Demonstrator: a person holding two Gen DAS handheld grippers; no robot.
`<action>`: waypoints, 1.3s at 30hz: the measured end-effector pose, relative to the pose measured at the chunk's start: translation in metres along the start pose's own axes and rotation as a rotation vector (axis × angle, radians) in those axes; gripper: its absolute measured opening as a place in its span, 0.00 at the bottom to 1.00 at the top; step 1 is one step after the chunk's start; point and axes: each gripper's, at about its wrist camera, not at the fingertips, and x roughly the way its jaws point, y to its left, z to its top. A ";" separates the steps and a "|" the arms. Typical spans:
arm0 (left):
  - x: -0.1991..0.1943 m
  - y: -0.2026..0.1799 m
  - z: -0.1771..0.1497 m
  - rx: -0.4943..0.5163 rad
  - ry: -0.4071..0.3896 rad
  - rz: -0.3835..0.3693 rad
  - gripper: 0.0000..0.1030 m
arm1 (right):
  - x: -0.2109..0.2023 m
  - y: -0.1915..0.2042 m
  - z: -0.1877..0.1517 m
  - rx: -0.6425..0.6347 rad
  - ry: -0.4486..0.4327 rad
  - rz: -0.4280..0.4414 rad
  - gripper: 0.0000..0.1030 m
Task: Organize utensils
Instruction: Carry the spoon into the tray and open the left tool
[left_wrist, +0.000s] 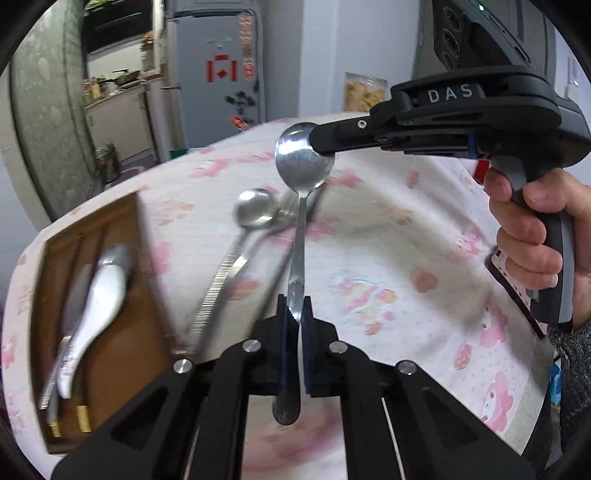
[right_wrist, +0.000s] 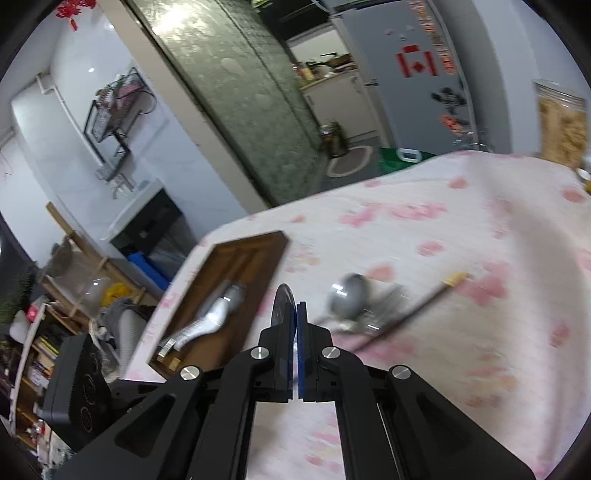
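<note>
In the left wrist view my left gripper is shut on the handle of a large steel spoon, held above the table. My right gripper pinches the bowl of the same spoon from the right. In the right wrist view my right gripper is shut on the spoon bowl's edge. A small steel spoon lies on the pink cloth with a fork and a chopstick. A wooden tray at the left holds a white ceramic spoon and more utensils.
The table is covered with a pink patterned cloth. A phone lies at its right edge near the hand. A jar of snacks stands at the far right. A fridge stands beyond the table.
</note>
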 end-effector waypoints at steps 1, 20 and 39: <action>-0.004 0.006 0.000 -0.007 0.000 0.006 0.08 | 0.008 0.010 0.004 -0.010 0.004 0.013 0.01; -0.021 0.139 -0.033 -0.227 0.059 0.157 0.08 | 0.168 0.102 0.027 -0.049 0.125 0.077 0.01; -0.026 0.142 -0.032 -0.228 0.032 0.223 0.43 | 0.168 0.099 0.009 -0.092 0.139 -0.005 0.53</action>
